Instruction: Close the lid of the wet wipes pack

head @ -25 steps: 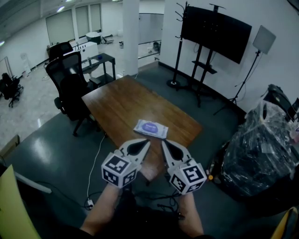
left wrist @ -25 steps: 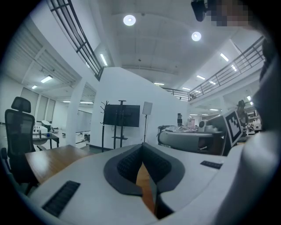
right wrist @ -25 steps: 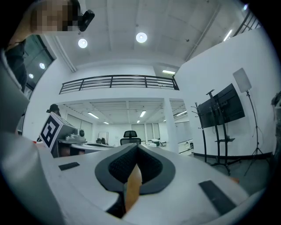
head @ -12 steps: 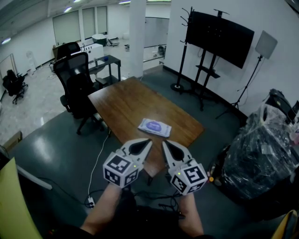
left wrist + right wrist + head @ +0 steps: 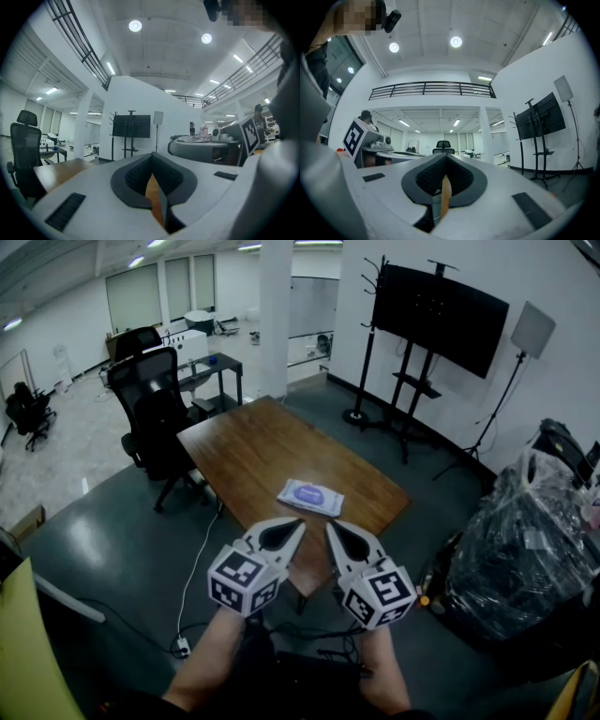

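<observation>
The wet wipes pack [image 5: 310,497], white with a purple oval on top, lies flat near the front right of the brown wooden table [image 5: 253,446]. From here I cannot tell how its lid stands. My left gripper [image 5: 294,524] and right gripper [image 5: 329,526] hover side by side in front of the table's near corner, short of the pack and touching nothing. Both are shut and empty. In the left gripper view the left gripper [image 5: 153,161] has its pads together, with only a sliver of table showing. The right gripper [image 5: 444,163] looks the same in the right gripper view.
A black office chair [image 5: 153,418] stands at the table's far left. A TV on a stand [image 5: 438,307] and a light stand [image 5: 530,324] are at the back right. A plastic-wrapped bundle [image 5: 525,549] sits on the right. Cables [image 5: 183,645] lie on the floor.
The picture shifted slightly between one second and half a second ago, and the pack sits a touch further right. Both grippers keep the same shut pose; nothing has moved since.
</observation>
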Demonstrator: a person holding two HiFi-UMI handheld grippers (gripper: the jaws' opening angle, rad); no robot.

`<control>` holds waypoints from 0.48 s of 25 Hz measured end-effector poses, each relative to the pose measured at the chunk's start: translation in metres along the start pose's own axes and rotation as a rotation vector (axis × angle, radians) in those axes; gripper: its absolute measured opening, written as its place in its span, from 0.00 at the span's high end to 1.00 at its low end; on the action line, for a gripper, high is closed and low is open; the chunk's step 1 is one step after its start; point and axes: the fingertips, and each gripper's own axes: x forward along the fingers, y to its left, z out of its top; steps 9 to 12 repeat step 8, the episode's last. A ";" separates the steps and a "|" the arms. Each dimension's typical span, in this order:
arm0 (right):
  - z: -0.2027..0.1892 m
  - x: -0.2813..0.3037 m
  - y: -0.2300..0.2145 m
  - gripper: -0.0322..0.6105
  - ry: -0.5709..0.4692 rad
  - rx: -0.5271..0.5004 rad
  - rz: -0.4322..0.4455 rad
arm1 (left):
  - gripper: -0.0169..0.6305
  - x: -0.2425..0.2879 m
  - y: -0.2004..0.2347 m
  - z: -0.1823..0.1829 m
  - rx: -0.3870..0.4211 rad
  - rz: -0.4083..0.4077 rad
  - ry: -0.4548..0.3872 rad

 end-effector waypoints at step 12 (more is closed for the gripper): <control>0.002 0.003 -0.007 0.94 0.003 -0.005 -0.005 | 0.97 0.005 0.005 0.004 0.010 0.013 -0.009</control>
